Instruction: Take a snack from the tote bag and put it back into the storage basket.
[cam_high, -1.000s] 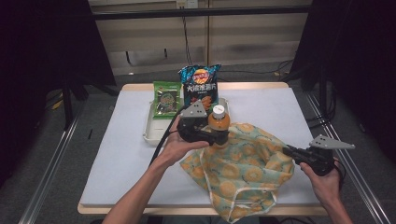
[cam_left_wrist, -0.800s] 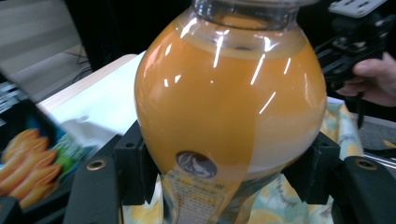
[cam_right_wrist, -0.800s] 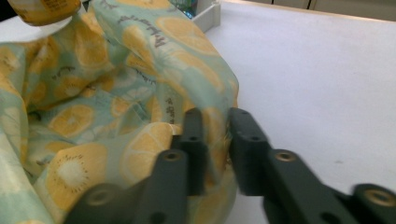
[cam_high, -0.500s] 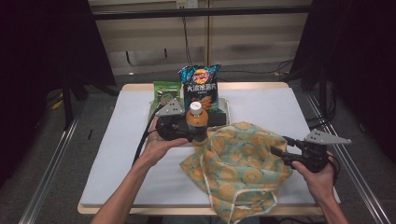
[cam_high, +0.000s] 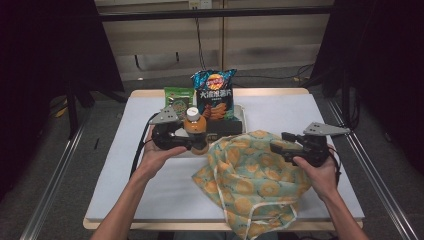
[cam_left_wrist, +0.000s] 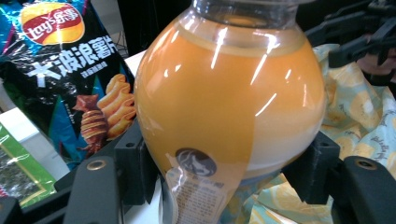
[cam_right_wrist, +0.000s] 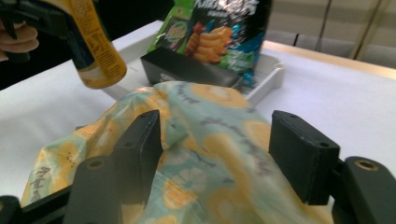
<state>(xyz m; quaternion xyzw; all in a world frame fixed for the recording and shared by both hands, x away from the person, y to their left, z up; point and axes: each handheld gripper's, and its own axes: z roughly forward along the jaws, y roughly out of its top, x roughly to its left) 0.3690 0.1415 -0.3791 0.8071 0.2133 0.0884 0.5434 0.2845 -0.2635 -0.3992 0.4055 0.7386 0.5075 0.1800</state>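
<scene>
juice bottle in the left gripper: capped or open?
Capped. The high view shows an orange cap on the juice bottle, held roughly upright in the left gripper.

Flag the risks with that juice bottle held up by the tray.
The left gripper grips the round juice bottle low on its bulge, so it might slip or tip. The bottle hangs beside the chip bag and could knock it over. The open right gripper over the patterned bag might snag fabric.

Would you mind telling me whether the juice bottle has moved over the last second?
Yes. The bottle, held in the left claw, has moved left, away from over the bag to in front of the green packet in the tray.
</scene>
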